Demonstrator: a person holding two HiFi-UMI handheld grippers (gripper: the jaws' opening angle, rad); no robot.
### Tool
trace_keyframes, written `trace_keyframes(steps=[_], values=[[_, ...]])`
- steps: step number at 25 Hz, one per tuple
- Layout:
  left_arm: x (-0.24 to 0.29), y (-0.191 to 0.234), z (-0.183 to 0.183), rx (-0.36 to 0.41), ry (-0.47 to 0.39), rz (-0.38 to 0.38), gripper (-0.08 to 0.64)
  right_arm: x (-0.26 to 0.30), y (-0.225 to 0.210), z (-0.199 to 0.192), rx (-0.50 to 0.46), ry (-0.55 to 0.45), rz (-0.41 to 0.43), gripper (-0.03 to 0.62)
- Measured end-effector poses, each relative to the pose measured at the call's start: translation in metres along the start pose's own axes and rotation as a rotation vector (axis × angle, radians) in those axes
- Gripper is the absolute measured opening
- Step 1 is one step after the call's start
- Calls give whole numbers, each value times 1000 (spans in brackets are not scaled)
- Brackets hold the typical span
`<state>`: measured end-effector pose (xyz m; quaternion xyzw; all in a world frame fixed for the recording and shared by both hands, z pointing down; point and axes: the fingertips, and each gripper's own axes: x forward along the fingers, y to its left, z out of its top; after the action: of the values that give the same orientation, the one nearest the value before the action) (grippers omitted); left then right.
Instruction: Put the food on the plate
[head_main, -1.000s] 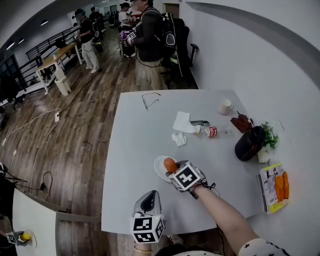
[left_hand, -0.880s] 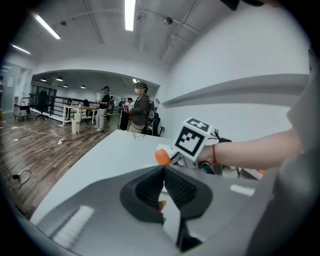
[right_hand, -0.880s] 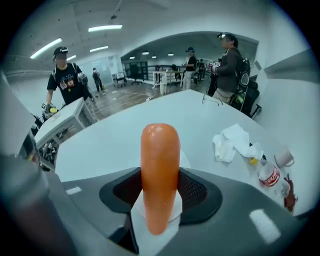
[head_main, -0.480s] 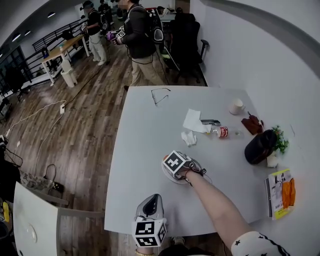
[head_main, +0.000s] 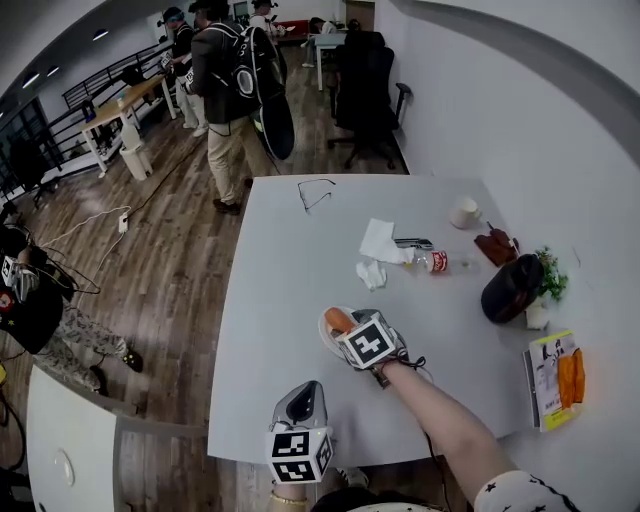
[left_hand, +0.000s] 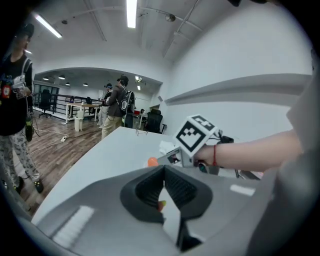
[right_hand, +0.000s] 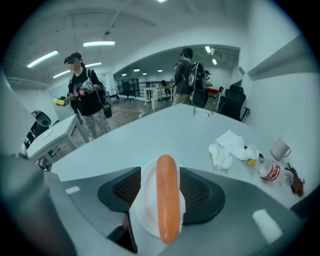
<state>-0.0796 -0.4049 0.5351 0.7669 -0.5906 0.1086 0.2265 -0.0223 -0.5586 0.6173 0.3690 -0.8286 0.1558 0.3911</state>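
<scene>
An orange sausage (head_main: 338, 320) lies on a small white plate (head_main: 323, 331) near the front middle of the grey table (head_main: 290, 270). My right gripper (head_main: 347, 328) reaches over the plate from the right. In the right gripper view the sausage (right_hand: 167, 200) runs lengthwise between the dark pads (right_hand: 200, 192), on the plate (right_hand: 146, 207). White plate shows beside it, and the jaws are opening. My left gripper (head_main: 299, 395) hangs at the table's front edge, apart from the plate. Its pads (left_hand: 150, 190) meet at the tips with nothing held.
Crumpled tissues (head_main: 379, 245), a small bottle (head_main: 432, 262), a cup (head_main: 464, 213) and glasses (head_main: 315, 193) lie farther back. A black cap (head_main: 510, 288), a small plant (head_main: 548, 274) and an orange packet (head_main: 556, 378) sit at the right. People (head_main: 235, 90) stand beyond the table's far left corner.
Half a second ago the right gripper's cube covered the plate. It has since drawn back a little toward me, and the sausage shows again, lying on the plate. The left gripper stays put.
</scene>
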Motion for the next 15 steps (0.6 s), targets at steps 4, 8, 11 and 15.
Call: trace_keyframes(steps=[4, 8, 11, 15], values=[[6, -8, 2, 11, 9, -13, 8, -67, 23, 1, 119, -193, 5, 195], [7, -19, 6, 20, 15, -31, 8, -121, 47, -17, 213, -346, -23, 79], [4, -28, 6, 37, 12, -38, 8, -147, 63, -35, 278, -408, -49, 0], [0, -39, 9, 49, 0, -45, 8, -156, 74, -46, 335, -413, -17, 0]])
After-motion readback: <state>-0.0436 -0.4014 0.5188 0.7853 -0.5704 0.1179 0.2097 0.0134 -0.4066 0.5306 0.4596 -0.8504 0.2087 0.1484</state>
